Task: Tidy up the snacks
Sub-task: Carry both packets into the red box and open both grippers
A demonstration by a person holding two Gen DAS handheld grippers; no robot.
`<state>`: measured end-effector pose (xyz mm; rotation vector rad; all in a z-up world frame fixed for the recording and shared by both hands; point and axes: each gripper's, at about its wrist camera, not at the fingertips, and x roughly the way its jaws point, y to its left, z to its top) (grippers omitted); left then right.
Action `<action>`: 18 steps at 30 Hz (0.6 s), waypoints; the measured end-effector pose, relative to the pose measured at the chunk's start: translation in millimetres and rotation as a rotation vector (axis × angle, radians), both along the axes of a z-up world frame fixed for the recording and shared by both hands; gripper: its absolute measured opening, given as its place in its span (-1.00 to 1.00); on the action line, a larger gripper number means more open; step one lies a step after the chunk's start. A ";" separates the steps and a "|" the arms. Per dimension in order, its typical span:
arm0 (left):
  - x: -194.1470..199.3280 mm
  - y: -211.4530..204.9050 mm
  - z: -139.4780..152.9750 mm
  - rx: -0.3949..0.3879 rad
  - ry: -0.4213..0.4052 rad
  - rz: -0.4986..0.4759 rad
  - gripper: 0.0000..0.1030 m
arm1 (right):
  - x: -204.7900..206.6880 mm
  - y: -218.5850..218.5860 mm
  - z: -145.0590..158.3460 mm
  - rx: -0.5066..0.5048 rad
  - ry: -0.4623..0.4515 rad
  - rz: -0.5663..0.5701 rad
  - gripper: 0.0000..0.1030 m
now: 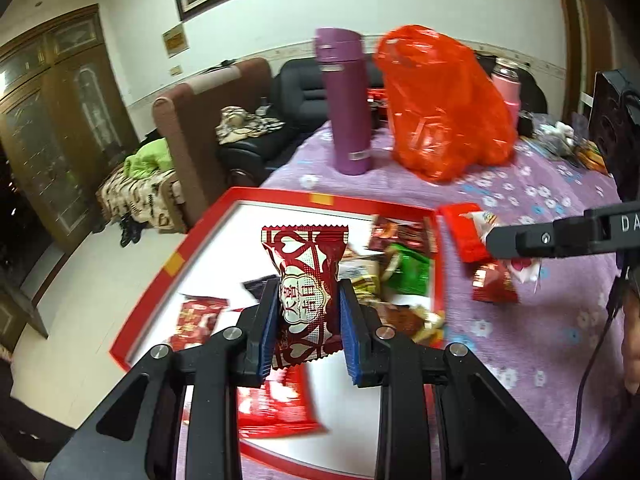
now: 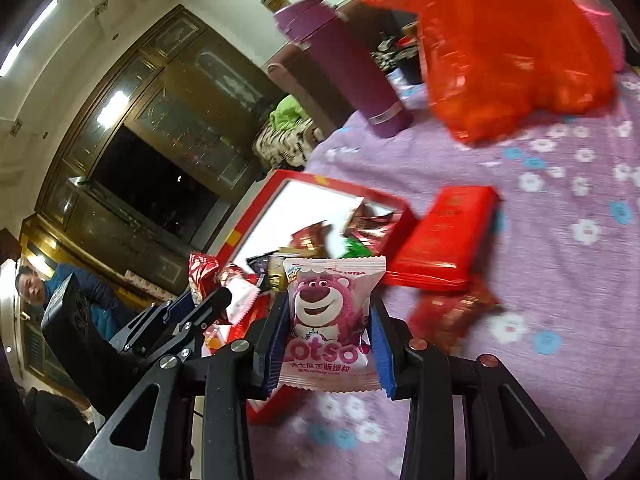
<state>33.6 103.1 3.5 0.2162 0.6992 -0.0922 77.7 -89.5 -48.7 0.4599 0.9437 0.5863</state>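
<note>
My left gripper (image 1: pixel 308 312) is shut on a dark red and white candy packet (image 1: pixel 306 280), held upright above the red-rimmed tray (image 1: pixel 276 194). The tray holds several snack packets (image 1: pixel 400 264) on its white floor, mostly at its right side. My right gripper (image 2: pixel 330 340) is shut on a pink Lotso bear packet (image 2: pixel 332 316), just over the tray's near corner (image 2: pixel 262 412). In the left wrist view the right gripper (image 1: pixel 496 236) reaches in from the right with that packet (image 1: pixel 486 220). In the right wrist view the left gripper (image 2: pixel 208 296) shows at left.
A purple flask (image 1: pixel 346 100), an orange plastic bag (image 1: pixel 444 104) and a pink bottle (image 1: pixel 508 88) stand at the back of the purple flowered cloth (image 1: pixel 520 344). Red packets (image 2: pixel 440 236) lie on the cloth right of the tray. A person (image 2: pixel 60 288) sits at far left.
</note>
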 end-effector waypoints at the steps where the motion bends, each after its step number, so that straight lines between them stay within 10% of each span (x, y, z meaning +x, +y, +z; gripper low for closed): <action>1: 1.0 4.0 -0.1 0.000 0.000 0.007 -0.50 | 2.4 7.3 -0.1 -0.003 0.001 0.009 -0.27; 18: 12.0 46.1 -6.6 0.010 0.000 0.120 -0.50 | 22.2 53.0 3.1 0.040 0.004 0.002 -0.27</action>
